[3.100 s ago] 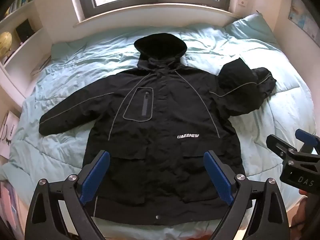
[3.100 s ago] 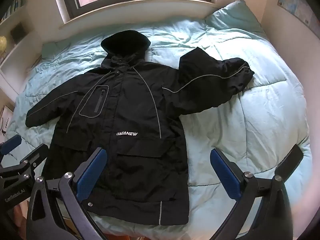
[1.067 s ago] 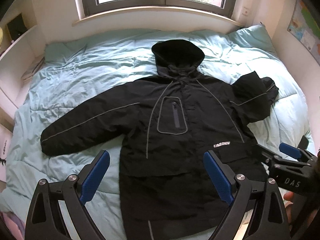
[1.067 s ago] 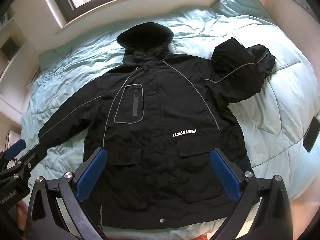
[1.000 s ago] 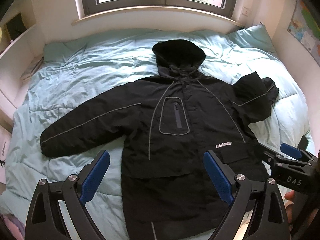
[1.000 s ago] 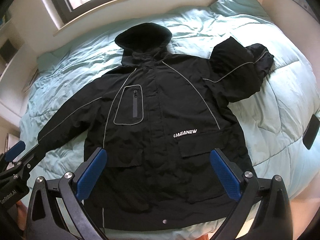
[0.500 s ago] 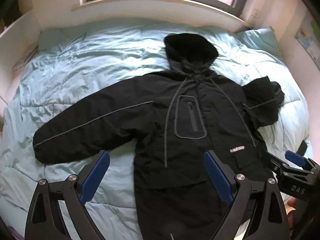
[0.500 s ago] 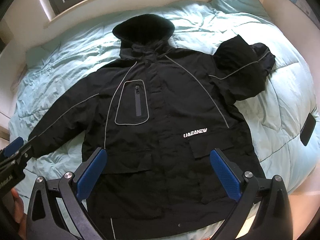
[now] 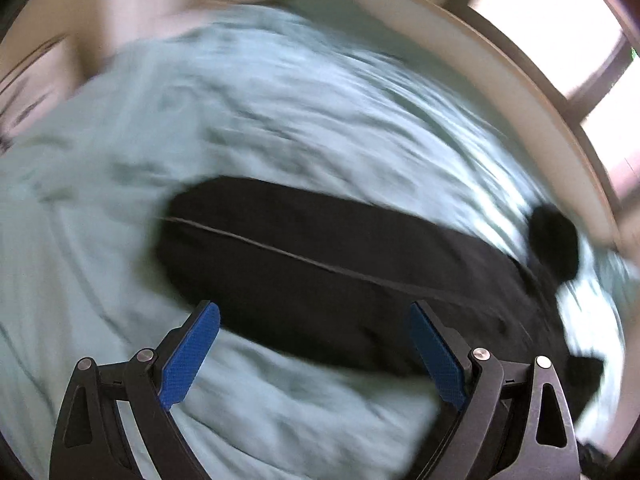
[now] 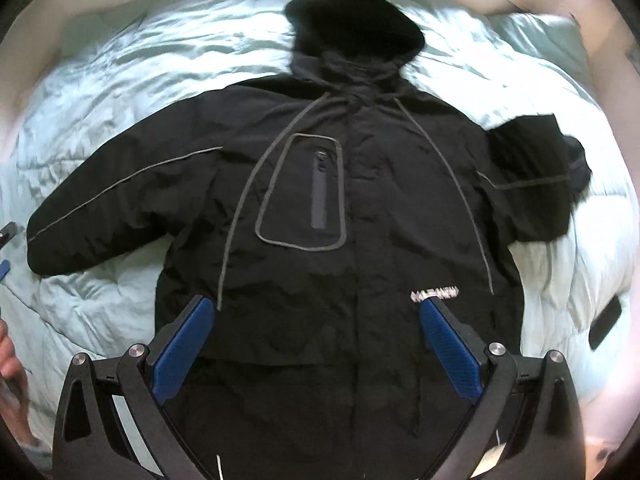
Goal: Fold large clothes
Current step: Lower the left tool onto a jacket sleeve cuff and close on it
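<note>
Left wrist view: heavy motion blur, detail limited. The left tool [image 9: 314, 354] is seen with jaws spread wide, nothing between the blue pads [image 9: 190, 354]. It is pointed at the outstretched sleeve [image 9: 304, 264] of the black jacket [image 9: 460, 304], which lies flat on the light green duvet [image 9: 248, 96] of the bed. The sleeve is laid straight out from the body, probably so it can be picked up near the cuff end [image 9: 176, 216] and folded inward. The hood [image 9: 554, 242] is visible far right, near the window ledge [image 9: 516, 80]. The tool is judged to be above the sleeve, not touching; exact height cannot be told through the blur.

Right wrist view: sharper. The right tool [image 10: 314, 354] is also held wide and empty, aimed down over the lower front of the jacket, roughly centred on the body. The jacket is spread face up, hood [image 10: 352, 16] toward the headboard side, chest pocket [image 10: 308, 200] and white logo [image 10: 434, 294] exposed. The other sleeve [image 10: 532, 188] is already bunched and doubled back on itself at the right. A dark flat object [image 10: 604, 324] lies on the duvet at the right edge; identity unclear. Part of a hand [image 10: 8, 354] and a sliver of the left tool are seen at the left edge.

Step judged: first fold not yet started; no cloth is held.
</note>
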A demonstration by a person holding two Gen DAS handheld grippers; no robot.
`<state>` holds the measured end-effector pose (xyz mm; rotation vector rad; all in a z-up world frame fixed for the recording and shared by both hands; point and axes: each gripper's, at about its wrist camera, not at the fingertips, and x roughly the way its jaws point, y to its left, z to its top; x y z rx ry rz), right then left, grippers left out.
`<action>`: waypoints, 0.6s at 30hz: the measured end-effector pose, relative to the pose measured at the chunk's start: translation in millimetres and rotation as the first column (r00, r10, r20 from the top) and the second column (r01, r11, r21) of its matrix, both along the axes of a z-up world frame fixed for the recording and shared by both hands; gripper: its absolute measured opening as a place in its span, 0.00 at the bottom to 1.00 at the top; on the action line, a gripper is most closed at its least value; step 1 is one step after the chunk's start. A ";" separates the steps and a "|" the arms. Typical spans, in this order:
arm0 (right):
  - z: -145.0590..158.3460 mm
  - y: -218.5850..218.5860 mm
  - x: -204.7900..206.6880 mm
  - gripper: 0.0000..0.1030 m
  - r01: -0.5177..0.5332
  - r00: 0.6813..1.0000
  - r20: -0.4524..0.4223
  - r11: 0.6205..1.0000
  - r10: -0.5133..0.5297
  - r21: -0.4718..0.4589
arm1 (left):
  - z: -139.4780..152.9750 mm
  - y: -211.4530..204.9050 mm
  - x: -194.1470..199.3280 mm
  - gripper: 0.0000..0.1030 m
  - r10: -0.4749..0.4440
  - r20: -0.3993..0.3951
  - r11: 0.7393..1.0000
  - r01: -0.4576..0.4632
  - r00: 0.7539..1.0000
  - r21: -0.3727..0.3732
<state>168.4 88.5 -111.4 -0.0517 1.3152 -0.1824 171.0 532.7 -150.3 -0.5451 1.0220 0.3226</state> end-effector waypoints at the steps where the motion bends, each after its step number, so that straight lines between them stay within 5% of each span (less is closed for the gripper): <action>1: -3.2 6.3 5.5 1.00 -0.015 1.000 -0.007 1.000 0.015 -0.002 | -5.2 19.6 -3.3 0.92 0.038 0.008 0.999 -0.038 0.999 0.001; 6: -21.4 40.3 32.1 1.00 -0.092 0.995 -0.041 0.996 0.091 -0.011 | -45.6 104.8 -15.2 0.92 0.192 0.024 0.978 -0.189 0.981 -0.089; 15: -47.8 91.4 57.1 1.00 -0.199 0.975 -0.104 0.980 0.198 0.003 | -111.9 120.5 14.8 0.90 0.112 -0.067 0.985 -0.120 0.991 -0.127; 17: -52.3 96.5 60.1 1.00 -0.207 0.972 -0.115 0.978 0.206 0.002 | -121.3 119.5 21.4 0.71 0.087 -0.063 0.983 -0.096 0.994 -0.155; 18: -55.2 98.7 61.8 1.00 -0.212 0.970 -0.121 0.977 0.211 -0.001 | -123.8 117.3 25.1 0.54 0.069 -0.061 0.983 -0.078 0.996 -0.165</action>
